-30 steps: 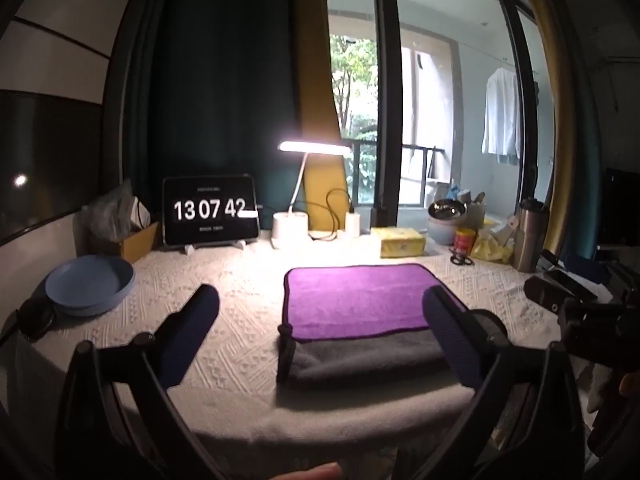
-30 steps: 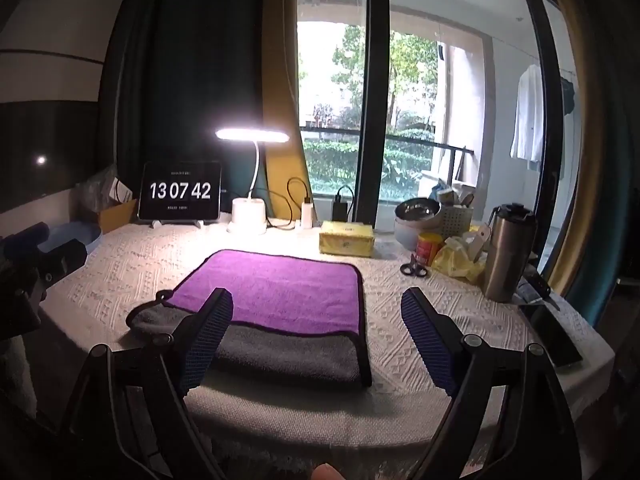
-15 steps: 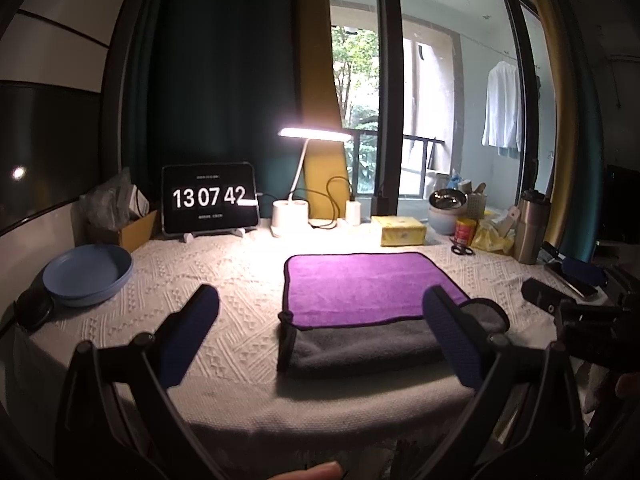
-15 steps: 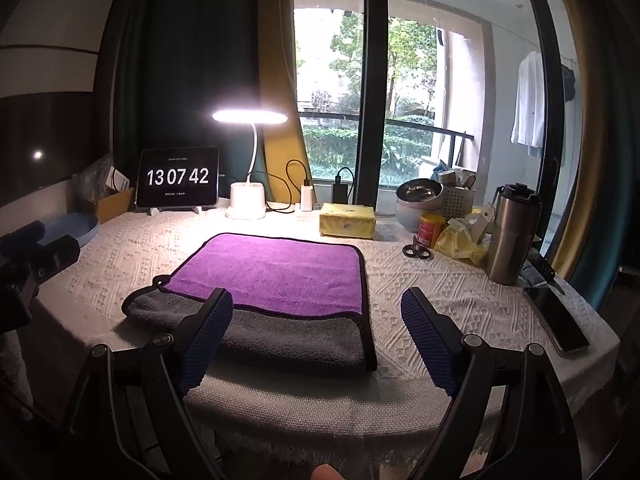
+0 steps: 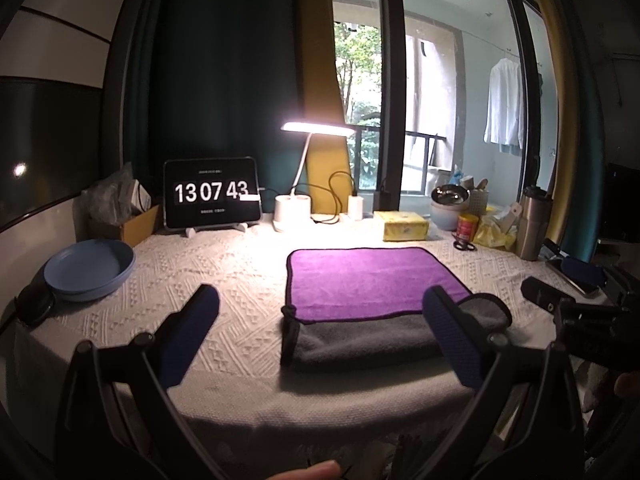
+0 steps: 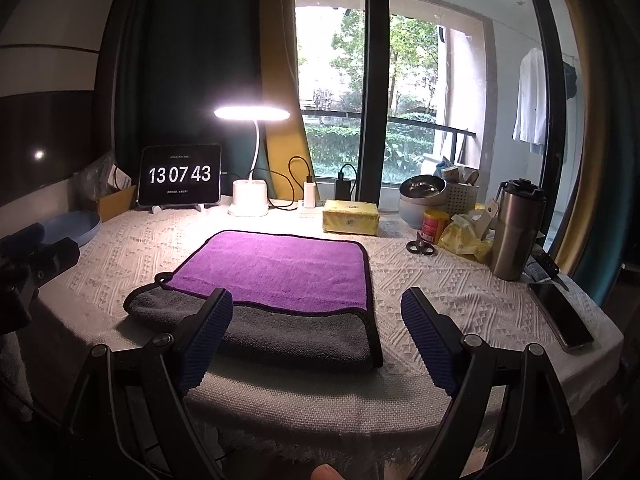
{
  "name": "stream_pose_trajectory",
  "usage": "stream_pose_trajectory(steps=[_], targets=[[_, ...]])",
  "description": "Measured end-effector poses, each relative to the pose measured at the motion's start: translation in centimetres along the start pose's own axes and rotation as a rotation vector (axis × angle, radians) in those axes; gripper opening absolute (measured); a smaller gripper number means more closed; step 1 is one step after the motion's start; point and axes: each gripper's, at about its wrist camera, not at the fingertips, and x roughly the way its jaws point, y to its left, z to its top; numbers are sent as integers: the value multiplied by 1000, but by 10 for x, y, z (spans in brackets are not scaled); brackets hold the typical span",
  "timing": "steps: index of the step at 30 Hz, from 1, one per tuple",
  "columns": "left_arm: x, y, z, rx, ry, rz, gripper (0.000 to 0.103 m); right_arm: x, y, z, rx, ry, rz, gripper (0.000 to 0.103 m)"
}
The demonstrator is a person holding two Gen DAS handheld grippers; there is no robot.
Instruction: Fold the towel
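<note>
The towel (image 5: 372, 284) lies folded on the white tablecloth, purple side on top, with a grey strip of the lower layer showing along its near edge (image 5: 360, 342). It also shows in the right wrist view (image 6: 280, 272). My left gripper (image 5: 320, 316) is open and empty, held back from the table's near edge, left of the towel's middle. My right gripper (image 6: 318, 318) is open and empty, in front of the towel's near right part. The right gripper shows at the right of the left wrist view (image 5: 568, 308).
A blue bowl (image 5: 88, 268) sits at the far left. A tablet clock (image 5: 212, 192), lamp (image 5: 294, 208), yellow tissue pack (image 6: 351, 216), scissors (image 6: 420, 247), steel tumbler (image 6: 516, 232) and a phone (image 6: 560, 312) line the back and right of the table (image 5: 224, 264).
Both grippers have drawn back and risen slightly, still open. The towel has not moved. The clock went from 13 07 42 to 13 07 43.
</note>
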Motion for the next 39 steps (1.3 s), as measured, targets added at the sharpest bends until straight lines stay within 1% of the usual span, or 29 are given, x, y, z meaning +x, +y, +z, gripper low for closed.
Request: stream_pose_trajectory(steps=[20, 24, 29, 35, 39], targets=[[-2, -7, 8, 12, -17, 2, 103, -3, -7, 6, 9, -10, 0, 89], [9, -11, 12, 21, 22, -12, 103, 2, -12, 11, 7, 0, 9, 89], [37, -13, 16, 16, 110, -12, 102, 18, -22, 18, 2, 32, 31, 89], [68, -10, 22, -3, 185, 29, 102, 46, -35, 24, 1, 72, 80, 88], [92, -8, 18, -19, 254, 50, 102, 71, -42, 18, 9, 130, 139, 88]])
